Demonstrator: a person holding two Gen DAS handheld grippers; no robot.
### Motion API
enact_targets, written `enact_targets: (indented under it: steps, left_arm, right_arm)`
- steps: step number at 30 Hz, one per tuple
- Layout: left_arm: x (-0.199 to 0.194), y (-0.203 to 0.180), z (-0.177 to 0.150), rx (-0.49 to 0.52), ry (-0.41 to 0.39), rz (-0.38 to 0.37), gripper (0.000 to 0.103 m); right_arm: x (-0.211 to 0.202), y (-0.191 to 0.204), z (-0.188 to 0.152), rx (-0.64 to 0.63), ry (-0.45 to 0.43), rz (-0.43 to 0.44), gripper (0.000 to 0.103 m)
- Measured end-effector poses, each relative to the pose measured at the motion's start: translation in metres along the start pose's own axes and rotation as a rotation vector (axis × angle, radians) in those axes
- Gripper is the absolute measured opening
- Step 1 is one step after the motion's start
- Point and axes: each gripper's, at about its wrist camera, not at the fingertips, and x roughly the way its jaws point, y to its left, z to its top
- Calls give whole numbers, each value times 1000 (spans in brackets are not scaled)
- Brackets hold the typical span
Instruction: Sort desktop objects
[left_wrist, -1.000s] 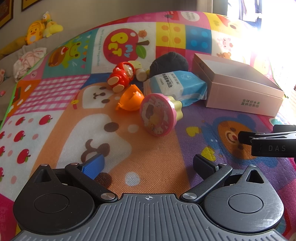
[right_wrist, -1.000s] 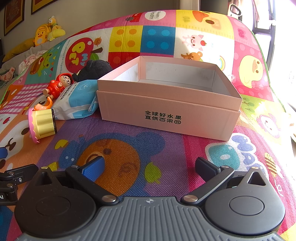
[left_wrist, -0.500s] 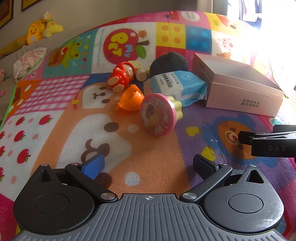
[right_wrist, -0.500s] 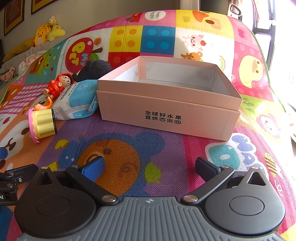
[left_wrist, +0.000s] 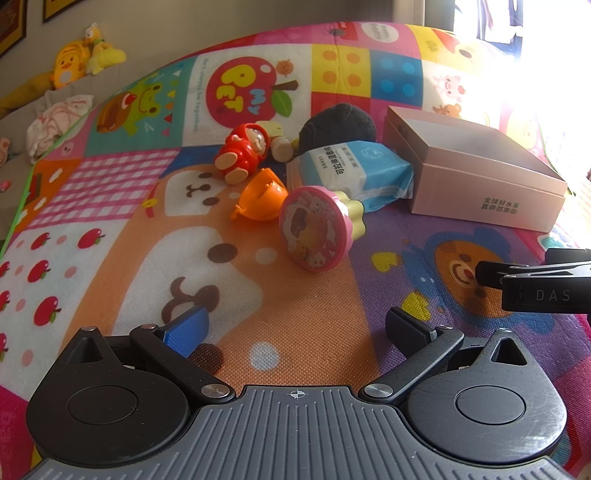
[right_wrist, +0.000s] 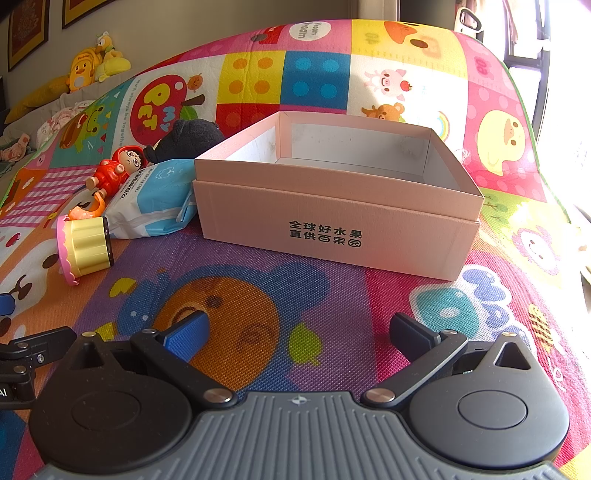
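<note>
An open pink cardboard box (right_wrist: 332, 218) stands on the colourful play mat, its inside bare; the left wrist view shows this box (left_wrist: 480, 184) at the right. Left of it lie a blue-white wipes pack (left_wrist: 351, 171), a pink and yellow round toy (left_wrist: 317, 232) on its side, an orange cup-shaped piece (left_wrist: 260, 197), a red figure (left_wrist: 242, 153) and a dark plush (left_wrist: 338, 125). My left gripper (left_wrist: 295, 326) is open low over the mat, well short of the round toy. My right gripper (right_wrist: 297, 332) is open too, in front of the box.
The mat (right_wrist: 258, 295) carries everything. Yellow plush toys (left_wrist: 81, 61) and crumpled cloth (left_wrist: 55, 122) lie on a sofa beyond the mat's far left edge. Bright window glare washes out the far right. The right gripper's side (left_wrist: 535, 288) juts into the left view.
</note>
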Motion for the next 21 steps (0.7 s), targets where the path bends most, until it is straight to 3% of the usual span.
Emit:
enact_targets:
  steps: [21]
  left_arm:
    - [-1, -1, 0, 1, 21, -8, 103]
  right_arm:
    - [0, -1, 1, -1, 2, 1, 103]
